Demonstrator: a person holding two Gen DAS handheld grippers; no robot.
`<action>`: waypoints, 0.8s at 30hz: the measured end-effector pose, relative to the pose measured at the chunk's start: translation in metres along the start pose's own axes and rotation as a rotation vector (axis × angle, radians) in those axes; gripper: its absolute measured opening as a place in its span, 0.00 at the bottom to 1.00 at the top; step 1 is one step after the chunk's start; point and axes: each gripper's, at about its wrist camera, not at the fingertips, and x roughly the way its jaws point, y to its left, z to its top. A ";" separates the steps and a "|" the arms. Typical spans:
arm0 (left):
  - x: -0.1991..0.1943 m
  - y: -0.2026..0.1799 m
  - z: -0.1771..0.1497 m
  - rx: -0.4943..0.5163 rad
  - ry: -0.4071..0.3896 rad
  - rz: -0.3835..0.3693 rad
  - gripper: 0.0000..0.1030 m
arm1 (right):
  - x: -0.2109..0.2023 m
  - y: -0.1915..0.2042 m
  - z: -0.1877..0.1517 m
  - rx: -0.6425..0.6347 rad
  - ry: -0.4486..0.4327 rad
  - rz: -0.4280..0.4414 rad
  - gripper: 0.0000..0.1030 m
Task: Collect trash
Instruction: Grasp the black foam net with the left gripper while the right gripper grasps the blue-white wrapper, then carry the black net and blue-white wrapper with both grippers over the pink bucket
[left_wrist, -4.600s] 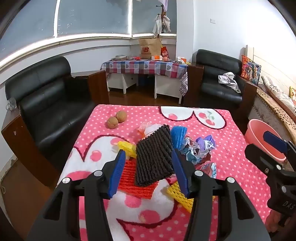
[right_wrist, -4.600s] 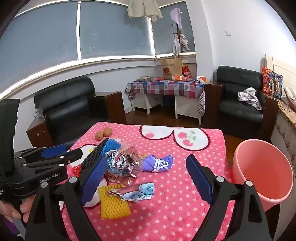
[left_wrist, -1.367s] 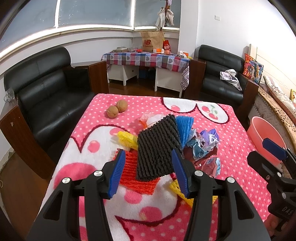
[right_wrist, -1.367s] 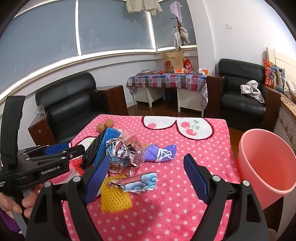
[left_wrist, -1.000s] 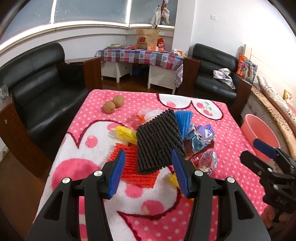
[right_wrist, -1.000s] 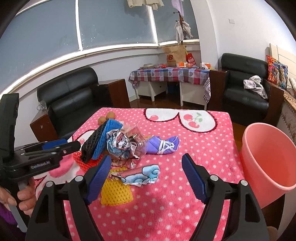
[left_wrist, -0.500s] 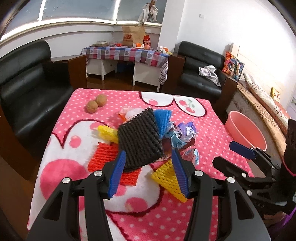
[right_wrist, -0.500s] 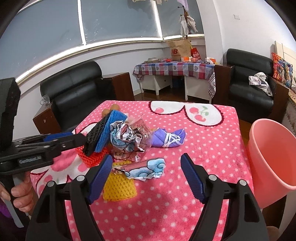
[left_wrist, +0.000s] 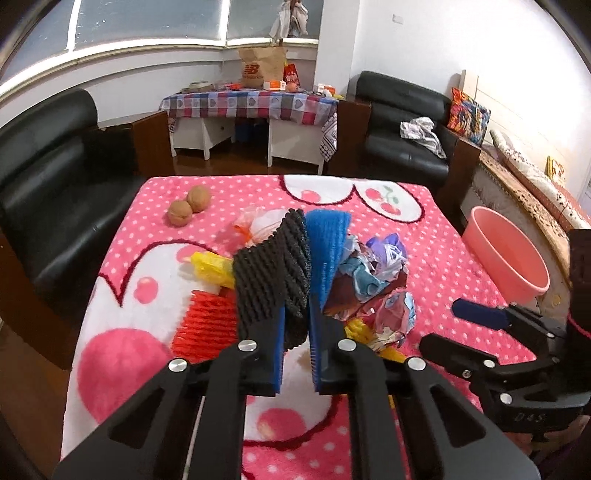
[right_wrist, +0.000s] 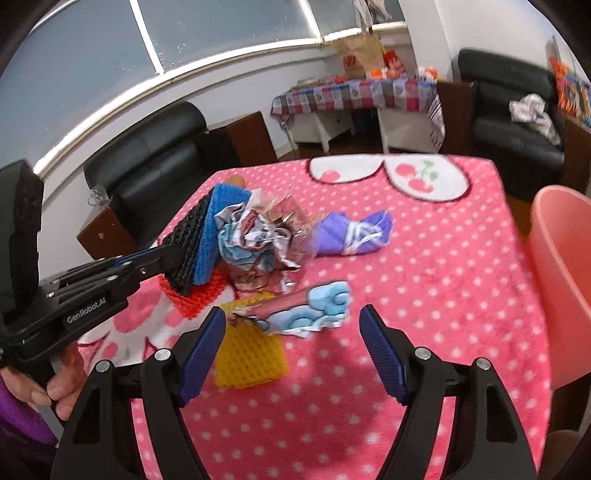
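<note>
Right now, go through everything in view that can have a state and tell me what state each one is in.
left gripper: jaws closing on the black foam net, pads pinching its lower edge
black foam net: gripped, standing up against the blue foam net
right gripper: open, nothing between the jaws, above the cloud-print wrapper
pink bin: upright, looks empty
yellow foam net: flat on the blanket
</note>
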 end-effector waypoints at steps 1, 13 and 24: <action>-0.002 0.002 0.000 -0.002 -0.007 0.001 0.10 | 0.002 0.001 0.001 0.003 0.006 0.010 0.71; -0.013 0.011 -0.003 -0.028 -0.029 -0.008 0.10 | 0.042 0.020 0.004 0.011 0.119 -0.066 0.56; -0.027 0.009 -0.003 -0.034 -0.059 -0.019 0.10 | 0.024 0.004 0.000 0.036 0.097 -0.060 0.08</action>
